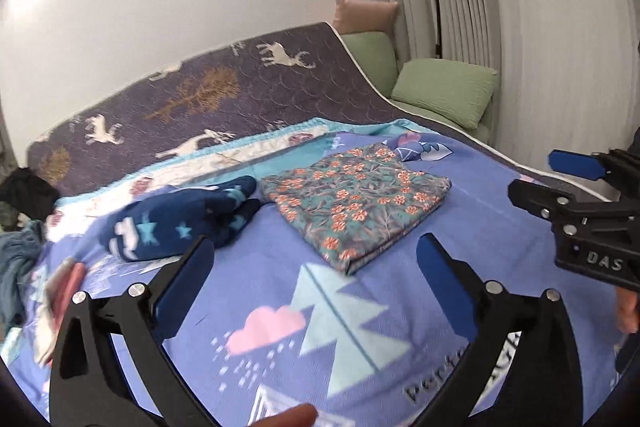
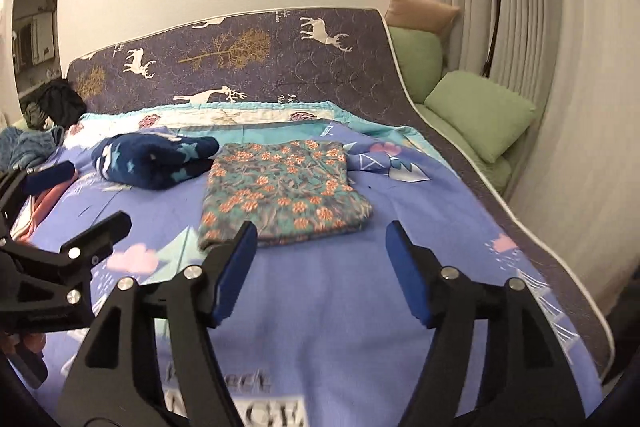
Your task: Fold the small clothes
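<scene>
The flowery cloth (image 2: 284,187) lies folded flat on the blue blanket (image 2: 340,307). The left gripper (image 1: 314,267) is wide open and holds nothing. The right gripper (image 2: 320,267) is open and empty too

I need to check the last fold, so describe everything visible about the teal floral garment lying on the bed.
The teal floral garment, thin woven-looking cloth printed with orange flowers and grey leaves, lies folded into a flat, roughly square packet with stacked layers showing along its near edge. It rests on the lilac printed blanket, close beside the navy star-patterned fleece bundle; whether they touch is unclear. Neither the left gripper nor the right gripper touches it; both stand open.
</scene>
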